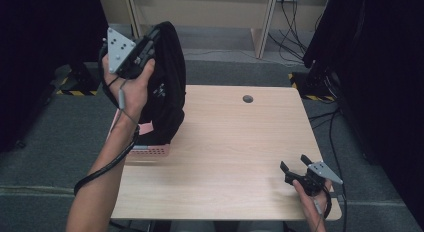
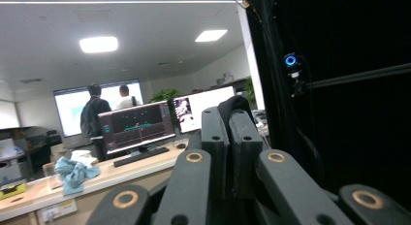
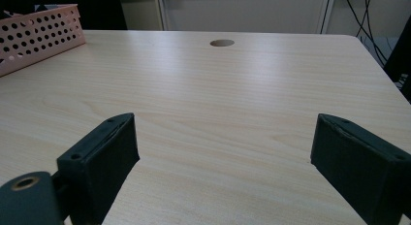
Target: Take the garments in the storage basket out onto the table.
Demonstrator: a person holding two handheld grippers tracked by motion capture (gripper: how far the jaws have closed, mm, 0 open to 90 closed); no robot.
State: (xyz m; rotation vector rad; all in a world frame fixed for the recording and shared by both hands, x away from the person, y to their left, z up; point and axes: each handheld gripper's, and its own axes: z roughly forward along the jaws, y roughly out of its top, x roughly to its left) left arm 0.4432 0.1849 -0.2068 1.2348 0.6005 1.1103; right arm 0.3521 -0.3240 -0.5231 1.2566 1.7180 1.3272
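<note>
At the left side of the high view, the person's left forearm rises steeply from the bottom edge, and the left hand (image 1: 131,89) holds the left tongs (image 1: 150,42) high above the left end of the bench (image 1: 235,142). The tongs point up and away from the person. In the left gripper view their jaws stand almost together and pinch a fold of black cloth (image 2: 234,104) between them. This cloth belongs to the black bag (image 1: 167,82), which hangs down from the tongs. Its long axis is nearly vertical, the top is at the tongs, and the bottom end reaches down to the pink basket (image 1: 150,148) on the left edge of the bench; I cannot tell if it touches the basket.

At the right, the right hand (image 1: 312,197) rests low at the near right corner of the bench. The right tongs (image 1: 295,164) lie almost level, pointing over the bench, and their jaws stand wide apart with only bare wood between them.
</note>
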